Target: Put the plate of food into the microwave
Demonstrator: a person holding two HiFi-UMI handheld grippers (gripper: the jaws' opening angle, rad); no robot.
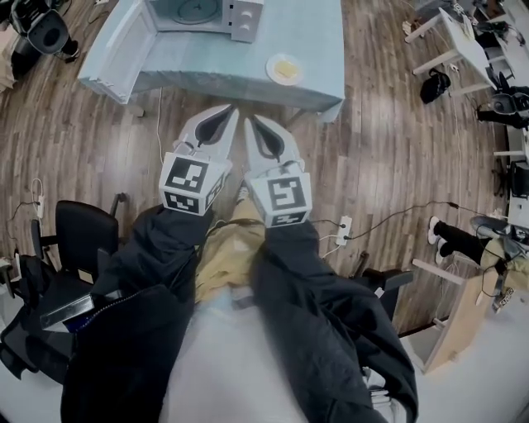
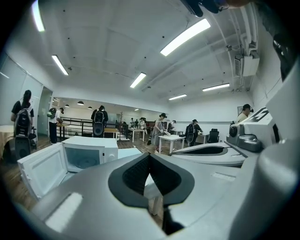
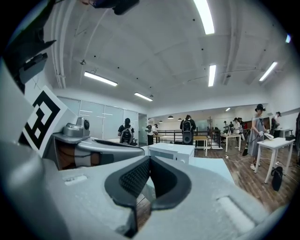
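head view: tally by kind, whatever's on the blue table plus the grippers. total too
Microwave: 1
Plate of food: 1
Grippers: 2 (left gripper, right gripper)
Total: 4

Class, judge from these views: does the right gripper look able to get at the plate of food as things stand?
Probably not yet. The right gripper hangs short of the table, jaws shut, over floor. Nothing blocks the plate near the table's front edge, so a step forward should do.
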